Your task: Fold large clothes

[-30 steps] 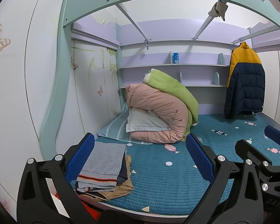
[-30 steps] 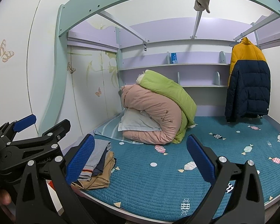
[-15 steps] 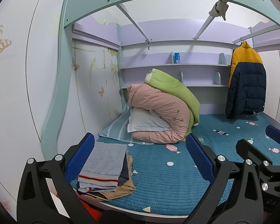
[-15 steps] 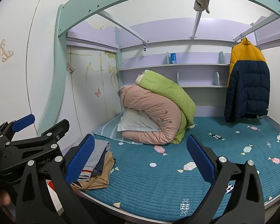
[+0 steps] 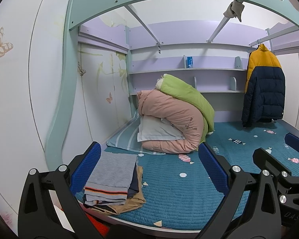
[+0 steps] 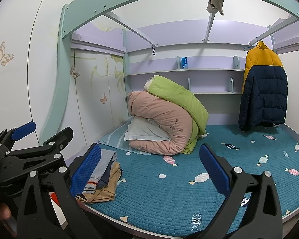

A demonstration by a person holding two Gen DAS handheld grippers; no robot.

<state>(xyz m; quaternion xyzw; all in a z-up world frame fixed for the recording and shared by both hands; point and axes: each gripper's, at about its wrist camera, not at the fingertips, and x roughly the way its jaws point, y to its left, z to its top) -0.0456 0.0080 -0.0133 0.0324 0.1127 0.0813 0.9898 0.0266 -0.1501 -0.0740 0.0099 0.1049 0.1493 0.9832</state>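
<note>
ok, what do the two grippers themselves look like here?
Both match: the left gripper and right gripper have black, angular plastic frames with silver bolt heads. Each has two fingers tipped with flat blue pads with a fine grid texture. White lettering marks the black bodies, only partly readable. No cables or sleeves show.

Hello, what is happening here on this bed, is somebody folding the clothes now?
Nothing is being handled at this moment. A person holds two tools, the left tool and the right tool, both open and empty, above the near edge of the bed. A small stack of folded clothes lies at the near left corner. A yellow and navy jacket hangs at the far right, not yet taken.
</note>
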